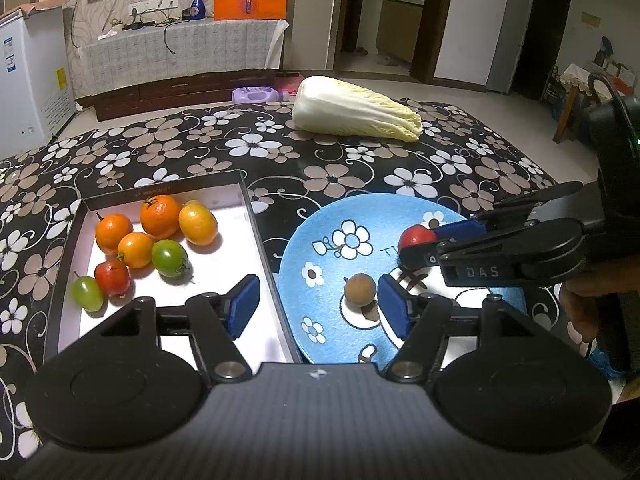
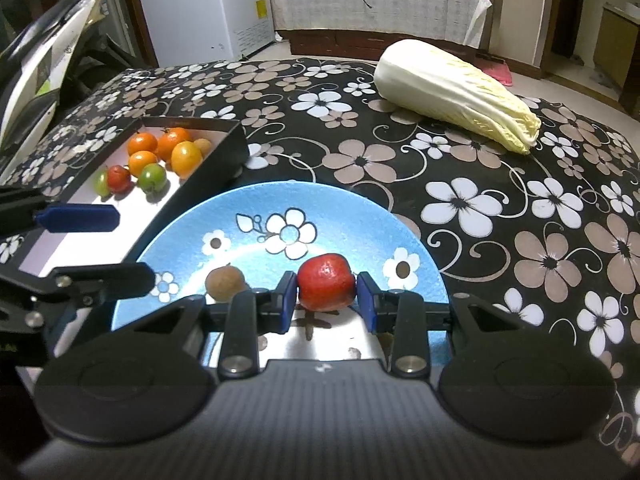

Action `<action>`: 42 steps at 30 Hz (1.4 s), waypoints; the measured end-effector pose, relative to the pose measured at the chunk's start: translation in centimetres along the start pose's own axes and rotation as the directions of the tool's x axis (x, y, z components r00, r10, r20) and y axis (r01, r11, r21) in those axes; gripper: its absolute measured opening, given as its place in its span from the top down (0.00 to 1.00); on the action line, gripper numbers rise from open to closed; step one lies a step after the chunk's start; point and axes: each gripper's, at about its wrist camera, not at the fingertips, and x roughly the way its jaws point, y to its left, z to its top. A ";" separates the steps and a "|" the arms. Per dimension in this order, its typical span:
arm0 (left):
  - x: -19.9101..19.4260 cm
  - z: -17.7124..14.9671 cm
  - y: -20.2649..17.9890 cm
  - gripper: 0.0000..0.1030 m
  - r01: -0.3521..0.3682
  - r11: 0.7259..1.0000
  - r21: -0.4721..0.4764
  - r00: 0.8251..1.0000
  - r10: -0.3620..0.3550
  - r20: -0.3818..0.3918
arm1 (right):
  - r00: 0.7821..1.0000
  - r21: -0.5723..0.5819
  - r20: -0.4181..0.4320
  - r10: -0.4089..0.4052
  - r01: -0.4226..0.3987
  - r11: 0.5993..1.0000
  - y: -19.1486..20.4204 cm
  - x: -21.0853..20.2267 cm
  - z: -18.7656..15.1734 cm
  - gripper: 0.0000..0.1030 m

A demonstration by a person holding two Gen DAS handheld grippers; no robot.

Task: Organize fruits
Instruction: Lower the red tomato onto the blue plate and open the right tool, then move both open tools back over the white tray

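Observation:
A black box with a white floor [image 1: 224, 264] [image 2: 120, 216] holds several small fruits: orange ones [image 1: 160, 216], a green one [image 1: 170, 258], a red one [image 1: 113, 278] and a grape [image 1: 87, 293]. A blue felt plate [image 1: 320, 240] [image 2: 360, 216] lies to its right with a brown longan [image 1: 360, 289] [image 2: 225, 283] on it. My right gripper [image 2: 326, 294] [image 1: 416, 242] is shut on a red fruit [image 2: 326, 282] [image 1: 416, 236] over the plate. My left gripper [image 1: 318, 304] is open and empty, straddling the box's right wall, its right finger beside the longan.
A napa cabbage [image 1: 356, 110] [image 2: 456, 92] lies at the far side of the flowered tablecloth [image 1: 360, 168]. A white freezer [image 1: 28, 88] and a low cabinet [image 1: 180, 52] stand beyond the table.

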 end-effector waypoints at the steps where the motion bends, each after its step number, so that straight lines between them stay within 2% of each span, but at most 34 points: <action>1: -0.1 0.0 0.1 0.32 0.000 1.000 -0.001 1.000 0.000 0.001 | 1.000 0.004 0.002 -0.002 0.002 1.000 0.0 0.0 0.1 0.65; 2: -0.1 0.0 0.1 0.32 0.000 1.000 -0.001 1.000 0.000 0.003 | 1.000 0.006 0.005 -0.003 0.003 1.000 0.0 -0.1 0.1 0.64; 4: -0.2 0.0 0.3 0.31 -0.003 1.000 -0.004 1.000 0.003 0.004 | 1.000 0.004 0.015 -0.012 0.012 1.000 0.0 -0.3 0.2 0.55; 5: -0.2 0.0 0.4 0.31 -0.003 1.000 -0.006 1.000 0.003 0.004 | 1.000 0.002 0.024 -0.020 0.020 1.000 0.1 -0.5 0.3 0.54; 12: -0.7 0.0 1.0 0.29 -0.013 1.000 -0.013 1.000 0.014 0.011 | 0.999 0.010 0.051 -0.009 0.008 1.000 0.5 -0.7 0.9 0.54; 20: -1.3 -0.1 1.9 0.28 -0.024 0.999 -0.027 1.000 0.024 0.017 | 0.995 -0.019 0.091 0.045 -0.044 0.999 2.2 -1.0 1.6 0.54; 42: -3.0 -0.8 5.3 0.26 -0.074 0.995 -0.068 0.997 0.076 0.025 | 0.985 -0.081 0.113 0.128 -0.120 0.990 7.1 0.3 3.6 0.54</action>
